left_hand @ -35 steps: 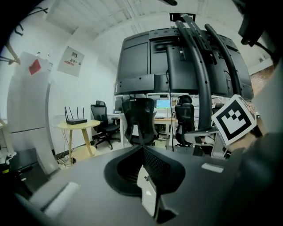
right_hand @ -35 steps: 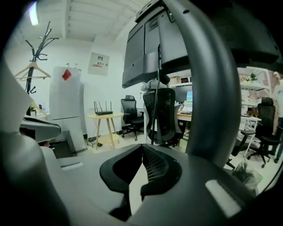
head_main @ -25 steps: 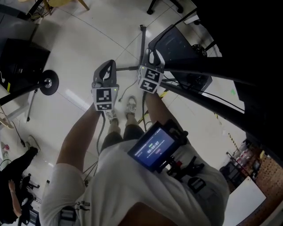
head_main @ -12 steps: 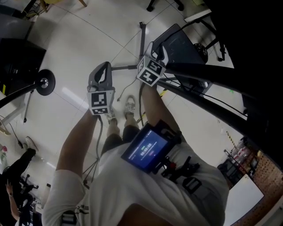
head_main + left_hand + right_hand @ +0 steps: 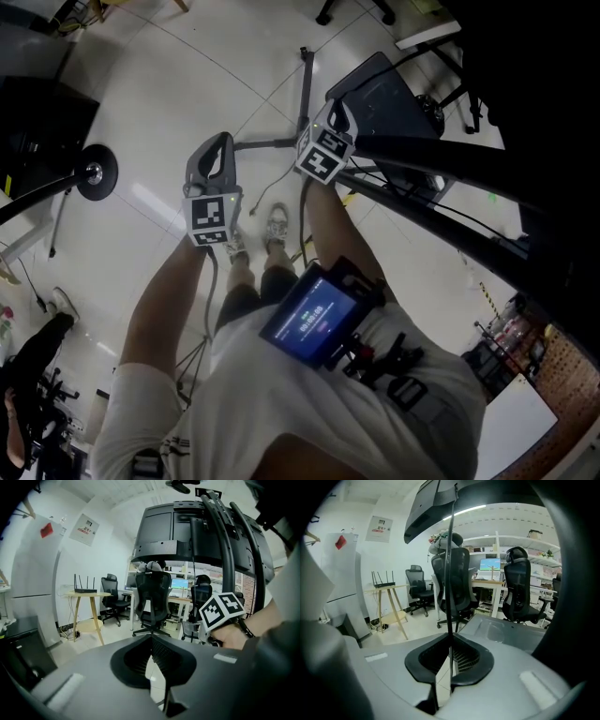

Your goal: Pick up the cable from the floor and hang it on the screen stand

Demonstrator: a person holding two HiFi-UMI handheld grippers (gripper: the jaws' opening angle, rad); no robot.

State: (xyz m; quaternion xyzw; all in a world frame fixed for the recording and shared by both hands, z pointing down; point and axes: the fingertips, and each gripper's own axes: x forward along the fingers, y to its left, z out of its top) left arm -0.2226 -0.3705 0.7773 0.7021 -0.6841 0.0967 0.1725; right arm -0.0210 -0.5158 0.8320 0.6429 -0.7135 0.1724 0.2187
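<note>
Office chairs point(image 5: 520, 590) behind, my right hand-held gripper point(image 5: 450, 639) is closing its jaws on the thin black cable point(image 5: 449, 564) between them; my left hand-held gripper point(image 5: 152, 638) sits clenched, empty.

Left tongs point(image 5: 151, 641) and closing right tongs point(image 5: 451, 639): grey shells, black ribbed pads point(image 5: 162, 657), marker cubes point(image 5: 210, 217) in black-and-white squares. Between the right tongs' pads runs a thin black cable point(image 5: 449, 564). Ahead of the left tongs the screen stand point(image 5: 225, 550) is black; beneath both, the floor point(image 5: 169, 112) is glossy white.
</note>
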